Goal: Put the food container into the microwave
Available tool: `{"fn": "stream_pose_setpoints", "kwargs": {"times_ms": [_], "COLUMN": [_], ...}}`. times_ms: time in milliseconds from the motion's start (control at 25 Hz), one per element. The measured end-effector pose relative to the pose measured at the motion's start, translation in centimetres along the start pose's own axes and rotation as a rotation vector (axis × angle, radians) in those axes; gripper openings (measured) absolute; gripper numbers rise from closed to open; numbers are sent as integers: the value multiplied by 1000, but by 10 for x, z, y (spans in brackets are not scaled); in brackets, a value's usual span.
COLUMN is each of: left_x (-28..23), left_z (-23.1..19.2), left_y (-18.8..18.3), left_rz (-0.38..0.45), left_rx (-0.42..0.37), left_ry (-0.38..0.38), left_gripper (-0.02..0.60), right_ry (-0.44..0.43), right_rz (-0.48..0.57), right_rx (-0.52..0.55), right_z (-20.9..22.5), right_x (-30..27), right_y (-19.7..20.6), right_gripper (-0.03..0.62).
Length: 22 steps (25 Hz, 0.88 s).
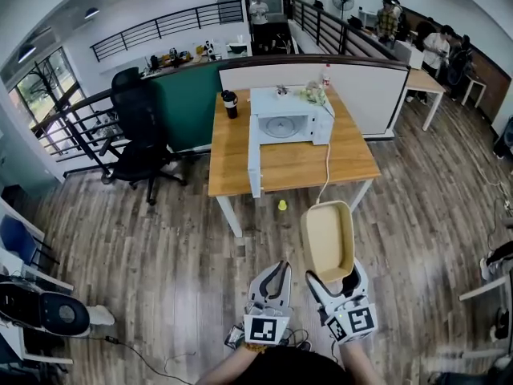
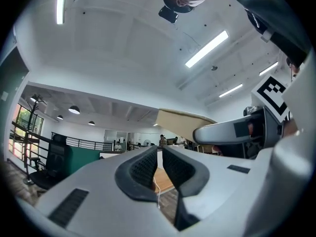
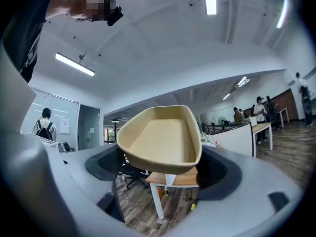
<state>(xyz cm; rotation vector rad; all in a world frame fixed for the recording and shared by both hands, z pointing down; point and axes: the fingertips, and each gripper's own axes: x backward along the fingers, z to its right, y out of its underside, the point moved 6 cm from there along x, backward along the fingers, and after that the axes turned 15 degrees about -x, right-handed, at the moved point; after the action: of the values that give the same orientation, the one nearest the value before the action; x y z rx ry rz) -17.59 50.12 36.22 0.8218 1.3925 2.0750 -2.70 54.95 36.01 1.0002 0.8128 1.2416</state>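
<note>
Closest to the camera, low in the head view, are the two grippers held side by side. The right gripper [image 1: 319, 281] is clamped on the near end of the food container [image 1: 327, 239], a tan, shallow, open tray that is empty and juts forward over the wooden floor. In the right gripper view the jaws press on either side of the container's [image 3: 160, 139] near wall, with its floor tilted up toward the lens. The left gripper [image 1: 278, 269] carries nothing. In its own view the jaws are drawn almost together, with only a thin slit between them and nothing in it.

Well ahead stands the bench [image 1: 296, 167], and on it the white microwave [image 1: 287, 119]. Its door [image 1: 254, 163] is swung wide toward the near edge, and the cavity with its glass turntable is bare to view. A black mug [image 1: 230, 103] sits on the bench's left side.

As for progress, the pick-up looks done and the door is already open — what remains is the carry across the floor, sliding the container onto the turntable, and letting go. Closing the door may follow.
</note>
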Motion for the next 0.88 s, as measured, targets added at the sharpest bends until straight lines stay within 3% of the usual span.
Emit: {"fn": "stream_pose_setpoints", "kwargs": {"times_ms": [320,600,880], "left_x": [-12,-31,-51], "left_z": [-50,-70,-87], "left_y": [28,53,71], "left_rz": [13,21,8], "left_rx": [63,182,192], "left_ry": [50,53,55], "left_gripper": [43,43,43], "right_ry": [55,115,123], "right_rz": [-49,-112,-128], "right_rx": [36,79,93], "right_z": [-19,-15,-8], "right_x": [-45,-64,-93], "right_y": [13,23,16], "right_gripper": [469,471,471]}}
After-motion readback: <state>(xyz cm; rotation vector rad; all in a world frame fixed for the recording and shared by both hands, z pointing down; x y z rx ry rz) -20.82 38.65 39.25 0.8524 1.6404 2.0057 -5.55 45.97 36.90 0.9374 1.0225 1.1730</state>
